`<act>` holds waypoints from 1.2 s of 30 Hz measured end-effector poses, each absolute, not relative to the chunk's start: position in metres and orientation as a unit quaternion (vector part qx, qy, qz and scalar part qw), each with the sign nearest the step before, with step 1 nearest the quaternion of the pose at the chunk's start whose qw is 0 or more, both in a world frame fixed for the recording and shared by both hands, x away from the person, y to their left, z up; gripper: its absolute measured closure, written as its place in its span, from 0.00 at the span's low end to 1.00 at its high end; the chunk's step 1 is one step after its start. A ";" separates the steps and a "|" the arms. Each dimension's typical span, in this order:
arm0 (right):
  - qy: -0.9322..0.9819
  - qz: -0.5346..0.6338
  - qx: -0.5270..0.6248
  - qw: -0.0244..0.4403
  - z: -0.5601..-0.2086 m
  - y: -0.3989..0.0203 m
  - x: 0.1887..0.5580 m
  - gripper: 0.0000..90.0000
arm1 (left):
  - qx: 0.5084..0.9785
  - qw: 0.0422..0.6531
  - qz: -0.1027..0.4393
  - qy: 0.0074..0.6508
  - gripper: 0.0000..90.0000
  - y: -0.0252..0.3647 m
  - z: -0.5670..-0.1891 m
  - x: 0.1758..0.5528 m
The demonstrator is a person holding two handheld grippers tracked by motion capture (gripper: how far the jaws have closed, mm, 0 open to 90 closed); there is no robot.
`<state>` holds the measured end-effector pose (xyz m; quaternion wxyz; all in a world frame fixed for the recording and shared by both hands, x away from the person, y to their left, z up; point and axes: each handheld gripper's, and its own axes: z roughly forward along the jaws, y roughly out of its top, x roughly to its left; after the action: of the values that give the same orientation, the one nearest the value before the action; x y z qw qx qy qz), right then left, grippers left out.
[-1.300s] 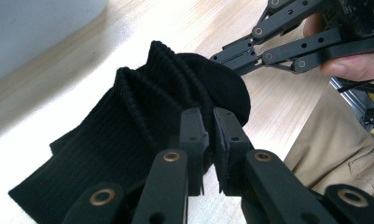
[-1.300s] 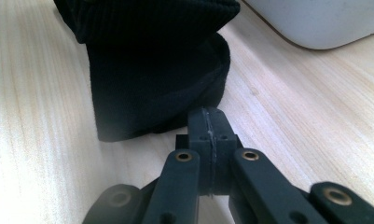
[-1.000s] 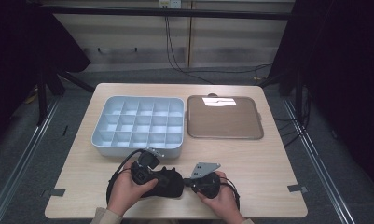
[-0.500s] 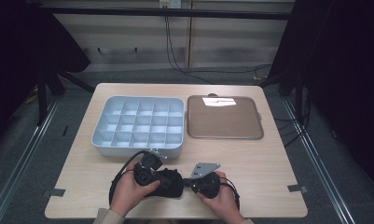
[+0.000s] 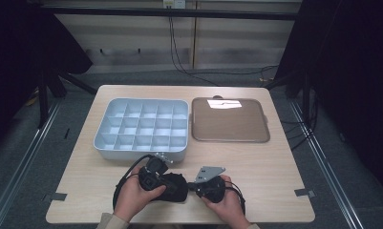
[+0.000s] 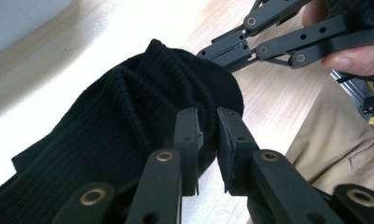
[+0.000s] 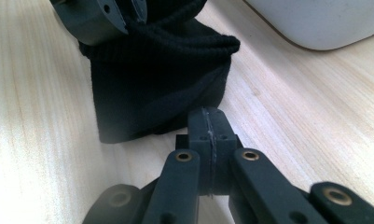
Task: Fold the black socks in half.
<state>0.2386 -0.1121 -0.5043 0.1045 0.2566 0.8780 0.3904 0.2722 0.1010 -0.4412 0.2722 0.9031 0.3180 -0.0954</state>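
A black ribbed sock [image 5: 178,191] lies crumpled on the wooden table near its front edge, between the two hands. My left gripper [image 6: 207,154] sits at the sock's [image 6: 128,121] right side. Its jaws have just been opening and now stand a narrow gap apart, with no fabric pinched between the pads. In the high view the left gripper [image 5: 169,184] is partly hidden under the sock. My right gripper [image 7: 208,116] is shut, pads together, and its tips touch the lower edge of the sock [image 7: 156,88]. I cannot tell whether any fabric is caught. The right gripper [image 5: 193,186] points left at the sock.
A white tray [image 5: 141,153] with several empty compartments stands just beyond the hands. A flat brown tray [image 5: 229,121] lies to its right. Cables trail from both grippers. Bare wood runs along the table's front and right side.
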 end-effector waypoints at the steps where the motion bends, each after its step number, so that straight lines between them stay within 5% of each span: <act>1: 0.878 0.391 0.256 0.105 -0.504 -0.112 0.239 1.00 | 0.901 0.276 -0.096 0.321 0.86 0.101 -0.441 0.272; 16: 0.878 0.390 0.257 0.101 -0.504 -0.111 0.238 1.00 | 0.898 0.292 -0.088 0.318 0.78 0.105 -0.429 0.271; 36: 0.878 0.390 0.256 0.101 -0.504 -0.111 0.238 1.00 | 0.884 0.283 -0.050 0.368 0.53 0.135 -0.434 0.278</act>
<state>0.2383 -0.1113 -0.5042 0.1010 0.2564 0.8785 0.3903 0.2784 0.1351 -0.4344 0.2832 0.8842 0.3680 -0.0500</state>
